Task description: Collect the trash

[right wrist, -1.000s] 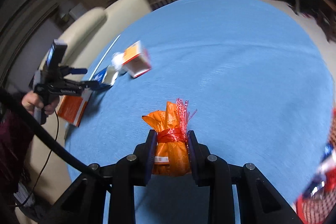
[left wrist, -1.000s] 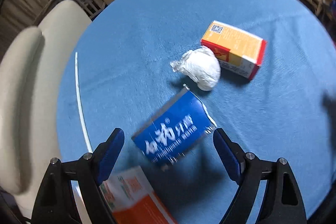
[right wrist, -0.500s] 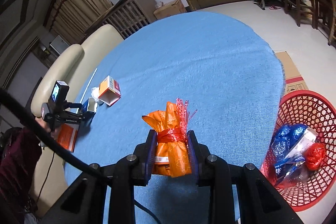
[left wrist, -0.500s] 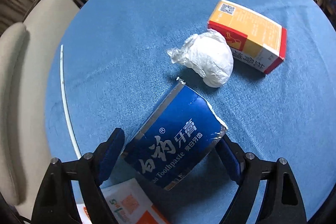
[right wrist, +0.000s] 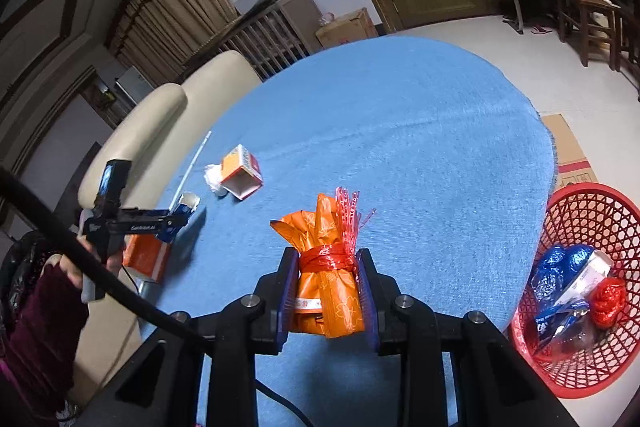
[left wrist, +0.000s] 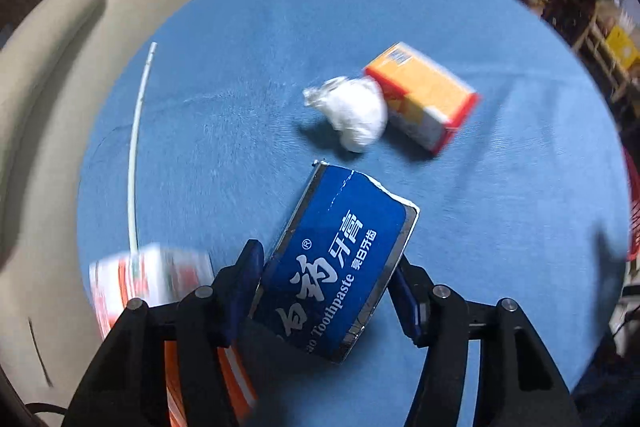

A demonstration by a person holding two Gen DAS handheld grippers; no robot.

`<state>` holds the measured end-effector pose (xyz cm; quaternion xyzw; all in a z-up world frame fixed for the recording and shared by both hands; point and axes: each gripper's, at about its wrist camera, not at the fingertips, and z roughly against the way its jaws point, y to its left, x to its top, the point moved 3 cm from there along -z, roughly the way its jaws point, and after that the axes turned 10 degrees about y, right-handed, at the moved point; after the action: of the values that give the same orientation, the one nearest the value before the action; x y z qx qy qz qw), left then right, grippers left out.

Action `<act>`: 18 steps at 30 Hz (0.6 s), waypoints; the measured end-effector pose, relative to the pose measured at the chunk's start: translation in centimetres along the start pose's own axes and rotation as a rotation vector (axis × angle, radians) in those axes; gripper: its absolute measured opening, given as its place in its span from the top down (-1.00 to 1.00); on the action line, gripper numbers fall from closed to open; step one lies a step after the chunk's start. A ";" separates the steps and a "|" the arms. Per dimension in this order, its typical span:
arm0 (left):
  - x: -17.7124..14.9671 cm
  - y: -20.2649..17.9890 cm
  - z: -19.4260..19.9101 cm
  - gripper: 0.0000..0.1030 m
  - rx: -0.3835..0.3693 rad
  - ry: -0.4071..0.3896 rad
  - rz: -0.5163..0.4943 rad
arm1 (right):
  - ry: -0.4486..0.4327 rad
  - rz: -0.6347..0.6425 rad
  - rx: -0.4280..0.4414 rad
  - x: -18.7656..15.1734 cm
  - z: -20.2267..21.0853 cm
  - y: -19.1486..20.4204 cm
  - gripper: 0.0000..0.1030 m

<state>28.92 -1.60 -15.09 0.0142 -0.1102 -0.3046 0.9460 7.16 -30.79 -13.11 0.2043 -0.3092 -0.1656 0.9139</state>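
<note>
Closing on the blue toothpaste box (left wrist: 336,267), my left gripper (left wrist: 326,291) has its 2 jaws against the long sides of the carton, and the pads seem to press it already. I take it across the width because this is the narrow way, so the jaws can span it. The box sits tilted between the fingers, with its torn open end pointing away from me toward the white crumpled wad (left wrist: 352,113). It is glossy blue with white letters and silver edges, and the torn end looks soft, so I judge the cardboard can bend if I squeeze too much.

My right gripper (right wrist: 326,291) is closed firmly on the orange bag bundle (right wrist: 326,283). I hold it at the thick lower part, just under the red tie, because there the plastic is packed and will not slip out. The loose top of the bag stands up above the jaws.

The red basket (right wrist: 588,311) waits on the floor at the right side, beside the blue table cover (right wrist: 400,131), and it already has blue and red wrappers and a small carton inside. So I think both hands carry their piece toward it.

Near the wad, touching it or nearly so, lies the orange and yellow box (left wrist: 424,99). An orange and white carton (left wrist: 152,279) is blurred at my left finger, and a thin white stick (left wrist: 138,147) lies along the table edge. These 4 things are not collected yet.
</note>
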 end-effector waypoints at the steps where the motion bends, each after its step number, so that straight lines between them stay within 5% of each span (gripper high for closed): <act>1: -0.8 -0.7 1.0 -0.20 -0.005 -0.027 0.009 | -0.004 0.003 0.006 -0.1 0.2 0.1 0.40; 9: -8.2 -8.2 7.4 -0.20 -0.069 -0.182 0.026 | -0.068 0.046 0.038 -1.5 4.0 1.3 0.40; 18: -12.2 -16.2 12.6 -0.20 -0.136 -0.318 0.040 | -0.148 0.056 0.044 -3.6 9.1 0.6 0.40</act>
<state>7.31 -7.21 -6.79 -0.1005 -0.2380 -0.2910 0.9212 -1.24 -31.16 -7.98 0.2029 -0.3852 -0.1478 0.8880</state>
